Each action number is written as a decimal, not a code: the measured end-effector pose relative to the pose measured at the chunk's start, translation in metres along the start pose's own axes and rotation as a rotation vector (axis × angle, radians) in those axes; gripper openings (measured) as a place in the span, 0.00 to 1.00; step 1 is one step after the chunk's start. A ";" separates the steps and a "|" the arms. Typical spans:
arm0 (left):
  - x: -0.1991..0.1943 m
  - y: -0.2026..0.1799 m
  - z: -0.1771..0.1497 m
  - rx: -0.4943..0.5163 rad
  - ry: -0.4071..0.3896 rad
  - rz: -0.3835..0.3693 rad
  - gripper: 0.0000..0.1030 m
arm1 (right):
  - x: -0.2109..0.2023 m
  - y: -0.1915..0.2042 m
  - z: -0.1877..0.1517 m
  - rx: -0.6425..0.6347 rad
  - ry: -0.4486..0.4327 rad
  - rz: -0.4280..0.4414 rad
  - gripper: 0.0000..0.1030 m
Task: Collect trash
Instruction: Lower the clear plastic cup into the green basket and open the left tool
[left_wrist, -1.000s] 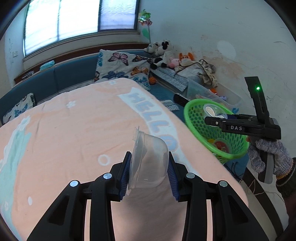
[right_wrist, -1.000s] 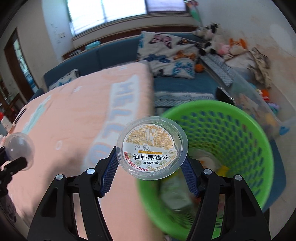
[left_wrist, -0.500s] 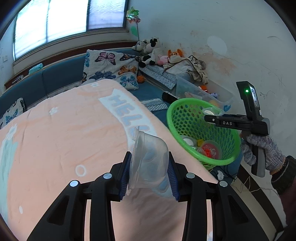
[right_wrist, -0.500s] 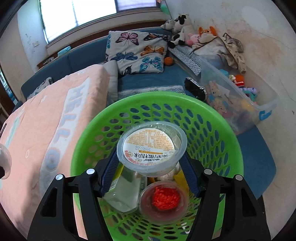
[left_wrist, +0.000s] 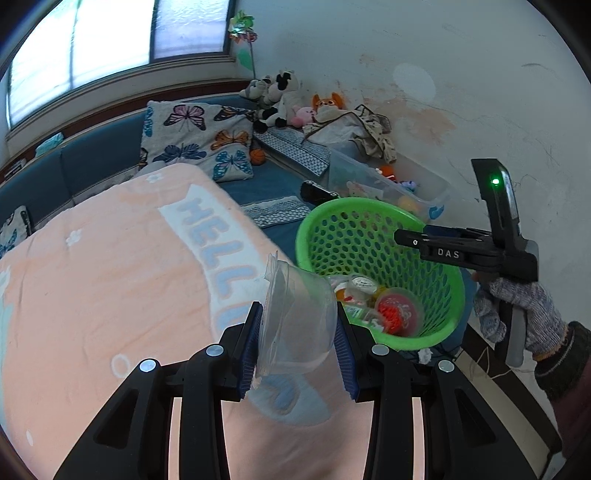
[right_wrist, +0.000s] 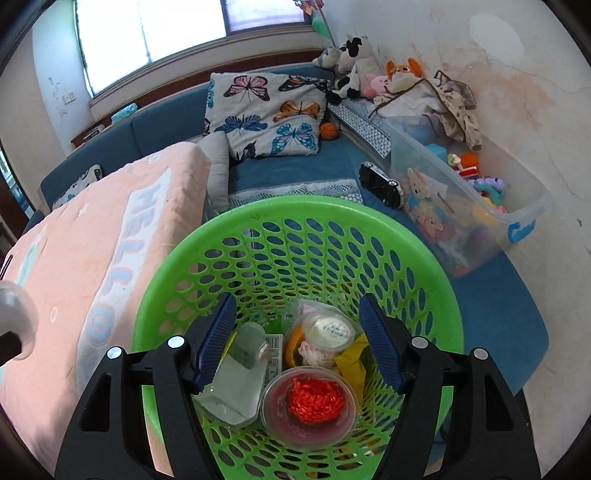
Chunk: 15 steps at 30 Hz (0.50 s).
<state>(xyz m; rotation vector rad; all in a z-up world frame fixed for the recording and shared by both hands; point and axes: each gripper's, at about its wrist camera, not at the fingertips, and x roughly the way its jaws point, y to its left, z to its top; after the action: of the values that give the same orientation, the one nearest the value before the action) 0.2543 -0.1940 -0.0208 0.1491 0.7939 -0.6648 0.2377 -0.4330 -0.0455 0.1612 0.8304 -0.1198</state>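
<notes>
Right gripper (right_wrist: 297, 341) hangs over the green basket (right_wrist: 258, 210), jaws spread wide, nothing between the pads, so it's released. Below it in the basket lie a labelled tub (right_wrist: 328, 330), a lidded cup of red shreds (right_wrist: 308, 398), a clear bottle (right_wrist: 240, 376) and yellow wrappers. Basket sits on the floor just beside the peach blanket (left_wrist: 92, 277), probably so trash can go straight from bed to bin.

Left gripper (left_wrist: 299, 339) is clamped on a clear plastic cup (left_wrist: 295, 314), held sideways with the rim pointing left, pads pressing the wall on both sides. Cup is over the blanket edge, near the basket but not above it. Judgement: cup goes in next; thin wall could buckle or slip in the squeeze.
</notes>
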 end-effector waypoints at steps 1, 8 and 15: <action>0.003 -0.004 0.003 0.007 0.001 -0.004 0.35 | -0.005 0.000 0.000 -0.002 -0.007 0.002 0.67; 0.025 -0.021 0.021 0.025 0.018 -0.035 0.36 | -0.028 -0.009 -0.005 -0.003 -0.032 -0.001 0.68; 0.052 -0.032 0.037 0.018 0.049 -0.067 0.36 | -0.039 -0.025 -0.016 0.022 -0.031 -0.011 0.69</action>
<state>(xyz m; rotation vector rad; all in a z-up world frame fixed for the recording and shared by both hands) 0.2842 -0.2586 -0.0277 0.1559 0.8431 -0.7344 0.1957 -0.4533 -0.0294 0.1755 0.7997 -0.1417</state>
